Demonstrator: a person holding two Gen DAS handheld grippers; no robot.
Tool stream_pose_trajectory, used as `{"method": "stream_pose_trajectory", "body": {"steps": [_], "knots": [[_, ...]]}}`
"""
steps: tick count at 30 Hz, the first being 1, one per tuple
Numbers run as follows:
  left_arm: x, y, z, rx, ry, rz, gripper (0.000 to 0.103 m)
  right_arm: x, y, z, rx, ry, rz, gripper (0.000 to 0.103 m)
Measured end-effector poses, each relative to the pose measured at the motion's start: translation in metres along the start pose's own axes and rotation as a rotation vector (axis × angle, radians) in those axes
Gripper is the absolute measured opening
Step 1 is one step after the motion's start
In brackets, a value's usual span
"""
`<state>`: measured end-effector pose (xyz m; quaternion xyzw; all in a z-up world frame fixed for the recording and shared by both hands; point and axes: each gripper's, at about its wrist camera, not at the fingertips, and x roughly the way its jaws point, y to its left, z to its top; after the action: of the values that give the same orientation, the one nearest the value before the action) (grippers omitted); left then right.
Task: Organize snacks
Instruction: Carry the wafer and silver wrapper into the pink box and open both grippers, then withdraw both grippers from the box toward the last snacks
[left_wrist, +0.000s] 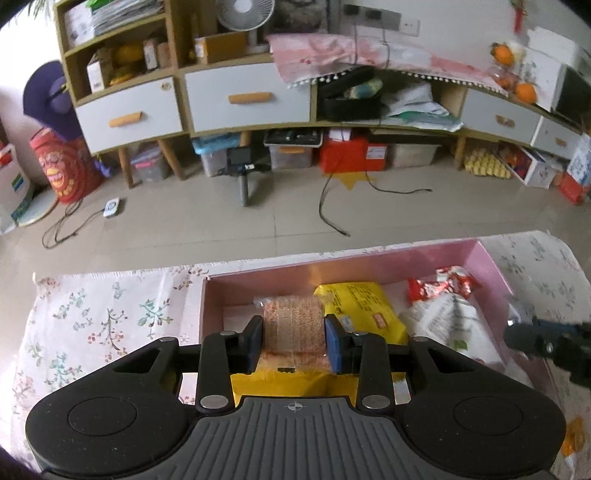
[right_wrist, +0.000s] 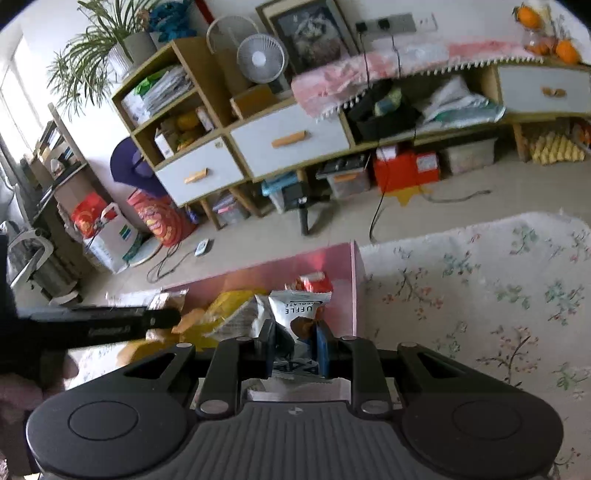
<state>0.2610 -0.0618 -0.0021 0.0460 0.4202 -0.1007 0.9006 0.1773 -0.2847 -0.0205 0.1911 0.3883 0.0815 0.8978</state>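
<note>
the left gripper (left_wrist: 294, 338) pinches a clear-wrapped orange wafer pack (left_wrist: 293, 325) over the pink cardboard box (left_wrist: 369, 254); the right gripper (right_wrist: 294, 349) clamps a white truffle pouch (right_wrist: 299, 314); lower both gently, side by side.

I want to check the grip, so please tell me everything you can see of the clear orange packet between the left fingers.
The clear orange packet is a see-through film pack showing rows of orange-brown, wafer-like pieces. The left hand-held gripper is shut on it, a blue pad pressing each long side. It sits over the pink box, lengthwise away from the camera, with the yellow bag close on its right. Whether it rests on the box floor cannot be told.
</note>
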Motion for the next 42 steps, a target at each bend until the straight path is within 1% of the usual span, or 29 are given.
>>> {"method": "stream_pose_trajectory", "body": {"steps": [2, 6, 8, 9, 10, 11, 12, 13, 14, 16, 19, 21, 23, 27, 29, 30, 32, 35, 36, 42], "knots": [[0.003, 0.001, 0.001, -0.007, -0.005, 0.002, 0.032, 0.003, -0.002, 0.0, 0.012, 0.013, -0.001, 0.0], [0.003, 0.004, 0.004, -0.022, -0.045, -0.016, 0.031, 0.005, -0.004, 0.0, 0.057, 0.019, 0.036, 0.0], [0.001, 0.003, 0.005, -0.014, -0.062, -0.02, 0.035, 0.004, -0.002, 0.0, 0.048, 0.02, 0.037, 0.001], [0.0, 0.003, 0.005, -0.013, -0.067, -0.02, 0.037, 0.004, -0.001, 0.0, 0.045, 0.019, 0.038, 0.003], [-0.002, 0.004, 0.004, -0.019, -0.066, -0.026, 0.044, 0.004, -0.002, 0.001, 0.047, 0.017, 0.033, 0.005], [-0.003, 0.004, 0.003, -0.025, -0.062, -0.034, 0.052, 0.003, -0.003, 0.002, 0.055, 0.015, 0.027, 0.01], [-0.004, 0.004, 0.001, -0.026, -0.059, -0.041, 0.052, 0.002, -0.004, 0.002, 0.067, 0.015, 0.026, 0.019], [-0.006, 0.004, -0.002, -0.021, -0.059, -0.042, 0.053, 0.001, -0.005, 0.003, 0.079, 0.015, 0.028, 0.023], [-0.008, 0.004, -0.004, -0.013, -0.059, -0.041, 0.056, -0.001, -0.005, 0.003, 0.083, 0.015, 0.027, 0.03], [-0.011, 0.003, -0.01, 0.005, -0.055, -0.032, 0.062, -0.002, -0.002, 0.004, 0.066, 0.012, 0.018, 0.034], [-0.018, -0.001, -0.016, 0.03, -0.047, -0.028, 0.065, -0.005, 0.002, 0.005, 0.047, 0.019, 0.01, 0.04], [-0.024, -0.004, -0.018, 0.045, -0.049, -0.032, 0.068, -0.009, 0.007, 0.005, 0.022, 0.018, -0.01, 0.048], [-0.033, -0.007, -0.021, 0.052, -0.054, -0.041, 0.073, -0.015, 0.013, 0.005, -0.013, 0.014, -0.024, 0.052], [-0.048, -0.013, -0.03, 0.051, -0.051, -0.064, 0.077, -0.025, 0.025, 0.0, -0.083, 0.021, -0.039, 0.06], [-0.057, -0.016, -0.035, 0.054, -0.054, -0.066, 0.082, -0.032, 0.03, -0.003, -0.116, 0.026, -0.047, 0.062], [-0.061, -0.018, -0.038, 0.056, -0.058, -0.067, 0.082, -0.035, 0.031, -0.003, -0.129, 0.027, -0.049, 0.065], [-0.07, -0.02, -0.045, 0.061, -0.063, -0.07, 0.084, -0.042, 0.036, -0.005, -0.157, 0.024, -0.052, 0.069], [-0.082, -0.023, -0.056, 0.069, -0.06, -0.075, 0.086, -0.054, 0.042, -0.006, -0.171, 0.017, -0.05, 0.071], [-0.085, -0.024, -0.06, 0.069, -0.057, -0.076, 0.086, -0.057, 0.044, -0.007, -0.176, 0.02, -0.052, 0.073], [-0.105, -0.032, -0.081, 0.073, -0.034, -0.085, 0.087, -0.078, 0.056, -0.016, -0.208, 0.034, -0.083, 0.076]]}}
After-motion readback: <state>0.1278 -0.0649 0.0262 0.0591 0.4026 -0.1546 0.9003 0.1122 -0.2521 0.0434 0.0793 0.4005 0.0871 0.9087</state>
